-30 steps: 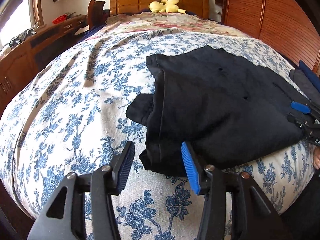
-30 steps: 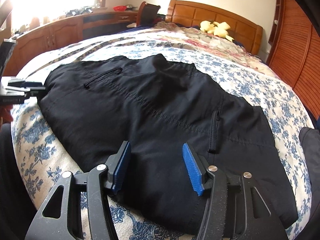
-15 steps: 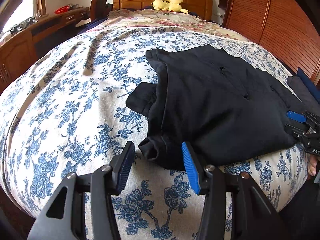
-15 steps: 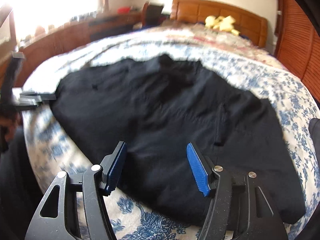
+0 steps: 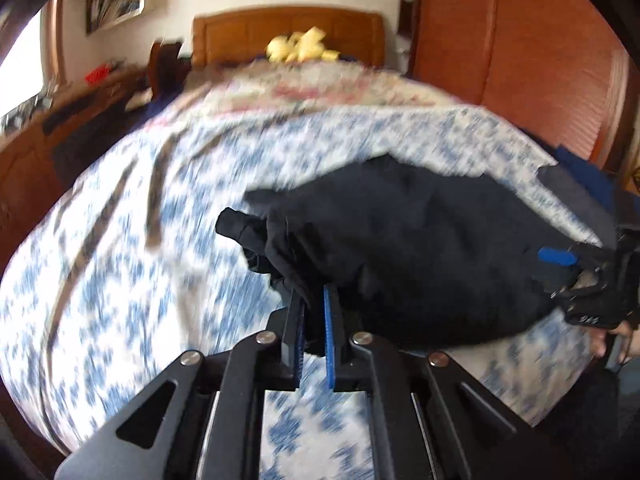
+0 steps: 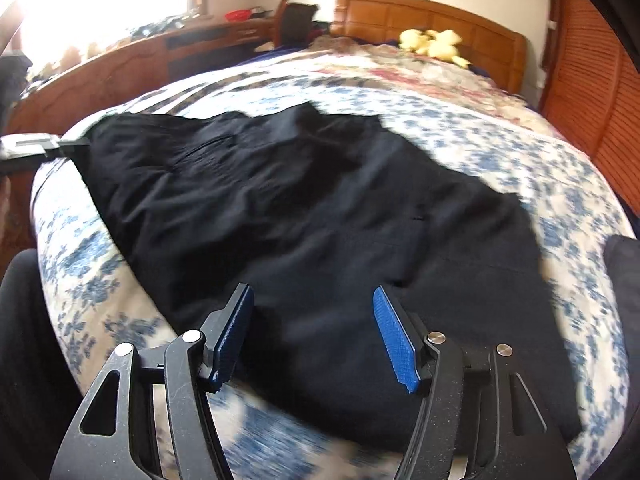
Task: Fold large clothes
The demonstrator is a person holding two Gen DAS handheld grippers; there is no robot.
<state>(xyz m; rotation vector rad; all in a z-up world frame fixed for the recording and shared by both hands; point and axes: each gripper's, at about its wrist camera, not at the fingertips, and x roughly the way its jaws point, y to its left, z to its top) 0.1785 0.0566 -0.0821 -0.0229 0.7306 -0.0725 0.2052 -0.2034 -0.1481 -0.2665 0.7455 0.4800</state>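
Observation:
A large black garment lies spread on the blue-flowered bedspread. My left gripper is shut on the garment's near left corner, which is bunched and raised off the bed. In the right wrist view the same garment lies flat, with a zip pocket facing up. My right gripper is open just above the garment's near edge, its blue pads wide apart and gripping nothing. The right gripper also shows at the garment's right side. The left gripper appears at the far left.
A yellow plush toy lies by the wooden headboard. Slatted wooden doors stand to the right of the bed. A long wooden desk runs along the left. Dark folded clothes lie at the bed's right edge.
The left gripper went from open beside the garment's corner to shut on it and rose, so the corner bunched up. The right gripper shifted slightly and stays open.

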